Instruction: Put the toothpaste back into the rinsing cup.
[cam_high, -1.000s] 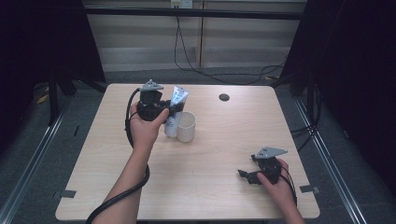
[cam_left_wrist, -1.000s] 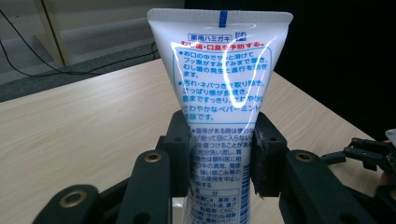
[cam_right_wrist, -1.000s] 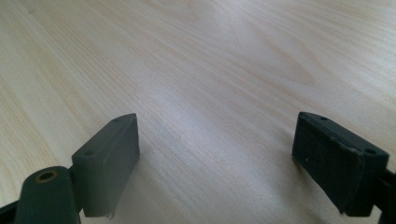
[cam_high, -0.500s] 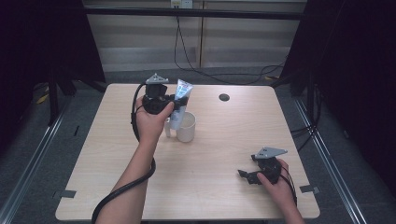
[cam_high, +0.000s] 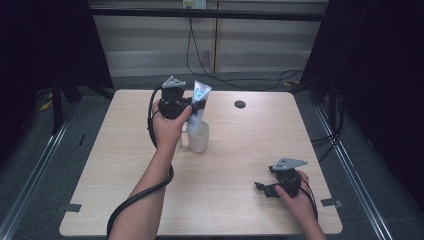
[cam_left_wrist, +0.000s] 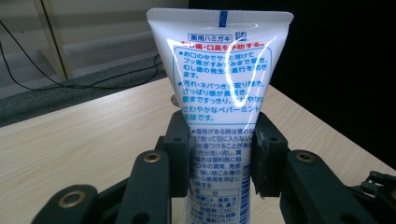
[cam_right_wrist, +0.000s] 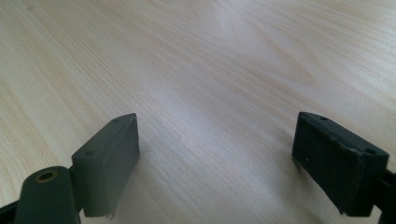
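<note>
toothpaste tube (cam_left_wrist: 220, 116) pinched mid-body between left gripper (cam_left_wrist: 219, 154) fingers (cam_left_wrist: 180, 149), crimped end up, lower end out of sight. held upright above the white cup (cam_high: 198, 136), likely so it can stand in the cup. right gripper (cam_high: 270, 189) rests on the surface (cam_high: 235, 165) well apart from cup, fingers (cam_right_wrist: 109, 161) spread, empty.

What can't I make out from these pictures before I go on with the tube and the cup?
- Tube cap end: cut off by the bottom edge in the left gripper view; hidden by the left gripper and the cup in the high view.
- Inside of the cup: too small in the high view.
- Dark round mark on the table: too small to identify.
</note>
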